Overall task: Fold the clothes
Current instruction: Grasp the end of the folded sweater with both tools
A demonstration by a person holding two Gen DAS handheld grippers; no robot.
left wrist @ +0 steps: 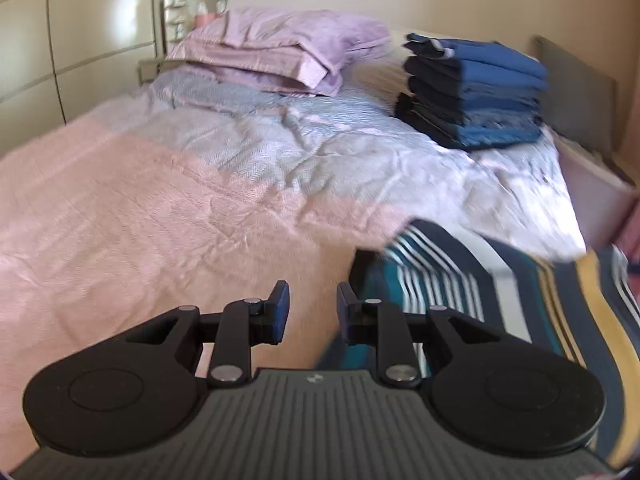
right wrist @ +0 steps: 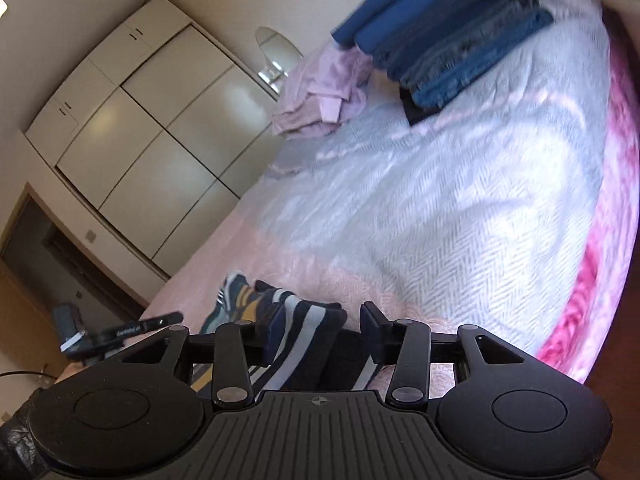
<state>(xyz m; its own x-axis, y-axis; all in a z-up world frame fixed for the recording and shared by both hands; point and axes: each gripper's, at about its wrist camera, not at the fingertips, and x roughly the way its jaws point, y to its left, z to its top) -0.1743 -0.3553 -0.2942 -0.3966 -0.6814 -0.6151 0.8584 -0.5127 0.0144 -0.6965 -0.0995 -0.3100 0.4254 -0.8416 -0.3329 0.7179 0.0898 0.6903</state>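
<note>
A garment (left wrist: pixel 460 280) striped in navy, white, teal and mustard lies bunched on the pink blanket (left wrist: pixel 140 220) at the near side of the bed. My left gripper (left wrist: pixel 313 312) is open and empty just left of the garment, its right finger at the cloth's edge. In the right wrist view, a thick fold of the striped garment (right wrist: pixel 304 328) sits between the fingers of my right gripper (right wrist: pixel 322 332). The jaws stand wide: the left pad (right wrist: pixel 274 332) touches the fold, while a small gap shows before the right pad. A stack of folded blue clothes (left wrist: pixel 476 92) sits at the bed's far right.
Purple pillows (left wrist: pixel 280 48) lie at the head of the bed on a pale grey coverlet (left wrist: pixel 320 148). White wardrobe doors (right wrist: pixel 152 128) line the far side. A pink patterned cloth (right wrist: pixel 600 260) hangs along the bed's right edge. A gloved hand (right wrist: pixel 16 444) shows at lower left.
</note>
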